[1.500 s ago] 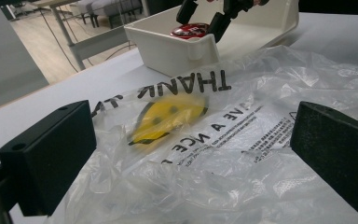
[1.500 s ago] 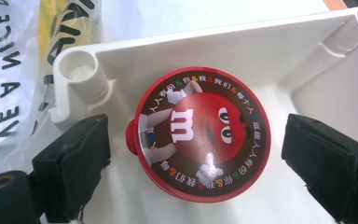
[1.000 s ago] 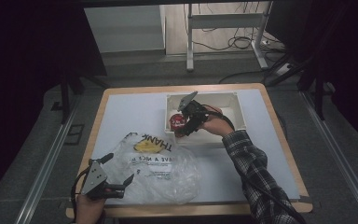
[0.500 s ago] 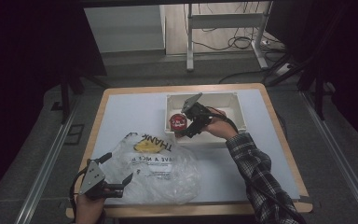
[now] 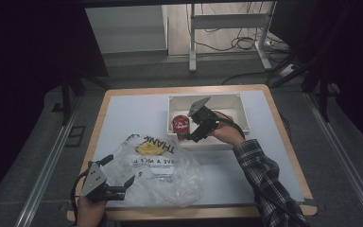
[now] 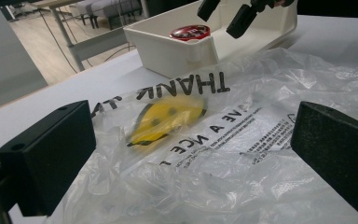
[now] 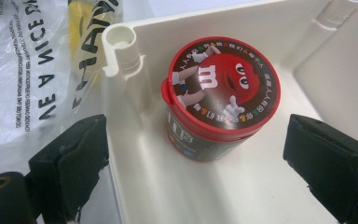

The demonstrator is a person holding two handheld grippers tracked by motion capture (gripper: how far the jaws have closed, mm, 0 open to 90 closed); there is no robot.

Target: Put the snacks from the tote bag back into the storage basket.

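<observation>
At the twelve-to-one o'clock part of the table [image 5: 123,109], seen from the high view, a white bin [image 5: 240,105] stands with a red-lidded candy tub [image 5: 180,125] upright in its nine o'clock corner. The right tongs [image 5: 187,137] hang over the bin's near wall, just at the tub's four o'clock side. In the right gripper view their jaws stand released and wide apart, one outside the bin wall at eight o'clock of the tub [image 7: 221,95], the other inside the bin [image 7: 205,186] at four o'clock; neither pad touches the tub. The jaws have just been opening, and the tub sits ahead of the gap, not pressed. Its lid shows a red cartoon figure, and the tub stands close to the bin's round corner post.

At the table's six-to-seven o'clock area lies a crumpled clear plastic bag [image 5: 163,170] printed with black letters and a yellow smiling face, its far edge reaching near the bin's corner. The left tongs [image 5: 122,185] rest at the bag's eight o'clock edge. In the left gripper view their jaws are released and spread wide, the bag [image 6: 242,154] lying between and beyond them without being pinched, while the right tongs [image 6: 223,14] show above the bin [image 6: 177,51] at twelve o'clock.
</observation>
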